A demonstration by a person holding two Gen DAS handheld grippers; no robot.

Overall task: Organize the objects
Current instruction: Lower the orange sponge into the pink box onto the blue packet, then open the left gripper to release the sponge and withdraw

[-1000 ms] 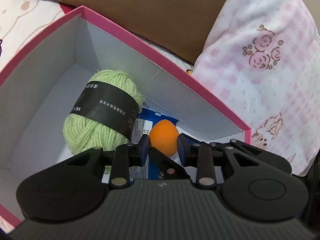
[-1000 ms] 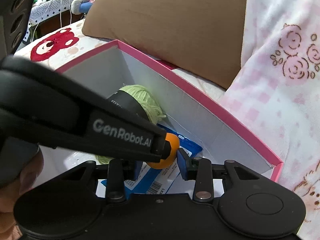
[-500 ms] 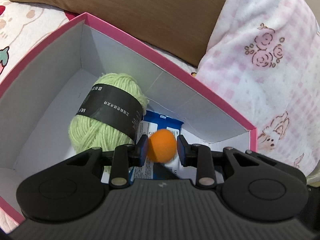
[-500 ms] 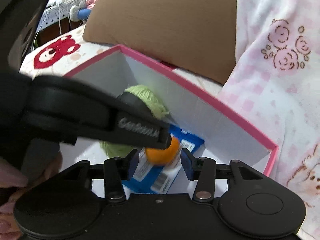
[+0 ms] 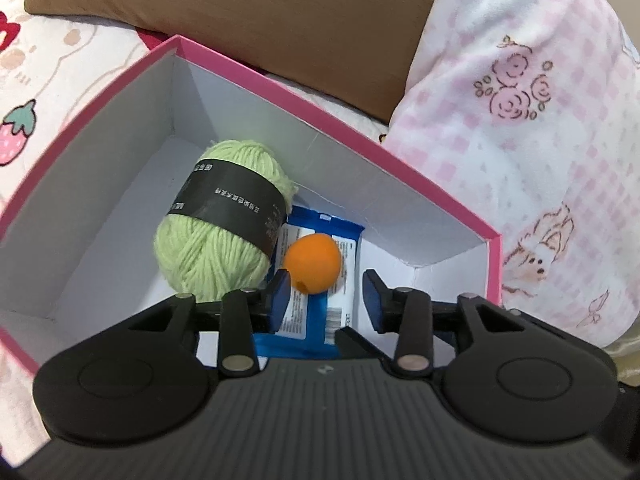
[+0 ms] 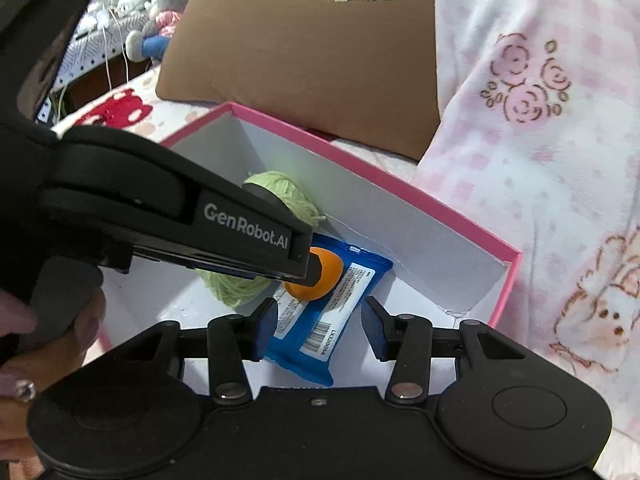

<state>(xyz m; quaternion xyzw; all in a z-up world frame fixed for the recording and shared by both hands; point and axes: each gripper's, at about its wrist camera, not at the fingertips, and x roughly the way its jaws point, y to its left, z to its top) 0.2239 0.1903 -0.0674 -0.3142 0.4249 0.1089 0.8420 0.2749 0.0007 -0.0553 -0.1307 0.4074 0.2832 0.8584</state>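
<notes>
Bedding fills the edges of both your views: a brown pillow [image 5: 248,12] across the top and a pink flowered blanket [image 5: 520,152] down the right side. Below them, mid-frame, sits the pink-rimmed box [image 5: 320,96] with white walls, open at the top. Inside it a green yarn ball [image 5: 212,236] with a black band lies left of centre, and a blue packet [image 6: 320,320] lies flat on the box floor beside it. On that packet rests the orange ball [image 5: 314,262].

Your left tongs [image 5: 326,294] have just been opening; their blue pads now stand apart, and the orange ball sits just above and between them in the frame, touched by neither pad as far as you can see. Your right tongs [image 6: 320,324] stand apart too, with nothing pressed between them; the packet shows through their gap.

In the right wrist view the left tool's black arm crosses from the left, covering most of the yarn and the ball's left edge. Your hand [image 6: 24,364] is cut off at the lower left. The packet's print is too small to read.
</notes>
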